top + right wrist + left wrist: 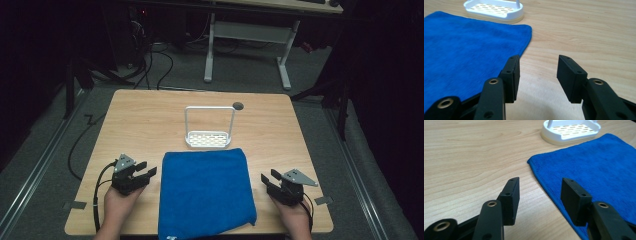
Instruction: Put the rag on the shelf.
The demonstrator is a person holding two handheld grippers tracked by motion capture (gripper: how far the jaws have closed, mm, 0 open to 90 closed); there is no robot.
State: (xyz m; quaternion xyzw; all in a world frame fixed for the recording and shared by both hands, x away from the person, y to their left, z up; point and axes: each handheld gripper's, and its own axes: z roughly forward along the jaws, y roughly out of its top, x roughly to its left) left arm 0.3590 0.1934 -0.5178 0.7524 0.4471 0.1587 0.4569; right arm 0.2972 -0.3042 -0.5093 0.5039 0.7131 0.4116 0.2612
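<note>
Left gripper (pixel 142 172), lower left of the high view: jaws spread, nothing between them, resting on the table just beside the left edge of the blue towel (pixel 205 192). In the left gripper view its gripper (pixel 540 193) has bare wood between the jaws, with the towel's (pixel 594 167) hem running under the right-hand jaw.

Right gripper (pixel 269 181), lower right of the high view: jaws likewise spread and empty, just beside the towel's right edge. In the right gripper view the gripper (pixel 538 72) stands over bare wood, the towel (pixel 466 50) lying at the left.

The towel lies flat, folded, at lower centre of the wooden table (pixel 150 115), its near edge overhanging the table's front. Touching its far edge stands a white slotted rack (pixel 209 137) with an upright loop handle, seen also at upper right (pixel 571 130) and upper left (pixel 494 8).
</note>
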